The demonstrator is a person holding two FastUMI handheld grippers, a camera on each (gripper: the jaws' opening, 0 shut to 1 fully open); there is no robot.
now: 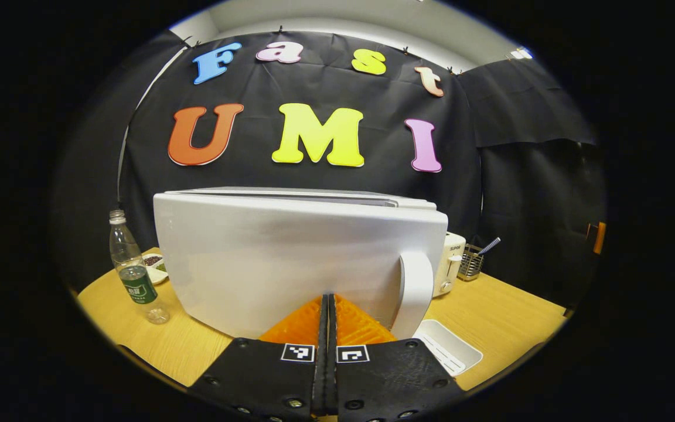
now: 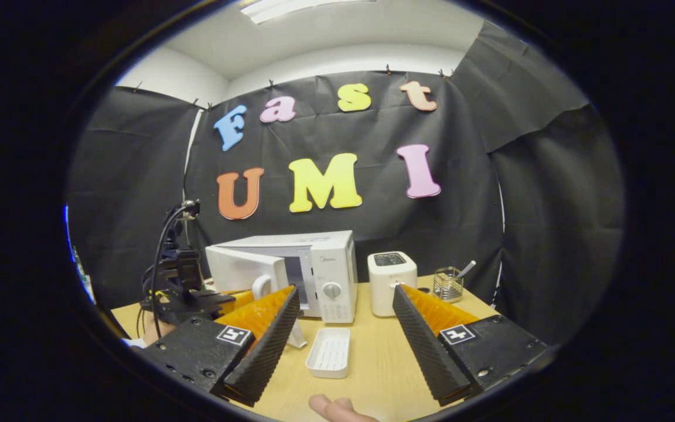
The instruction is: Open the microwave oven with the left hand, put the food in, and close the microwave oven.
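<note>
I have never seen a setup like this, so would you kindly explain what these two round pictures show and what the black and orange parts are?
A person holds a pair of hand-held tongs in each hand, and each pair carries its own camera. The left gripper view looks along the left tongs, which are shut and hold nothing, right behind the white microwave oven's partly open door. The right gripper view looks along the right tongs, which are open and empty. On the light wooden table stand the microwave, a white toaster, a wire mesh holder, a clear plastic bottle and a white rectangular tray.
</note>
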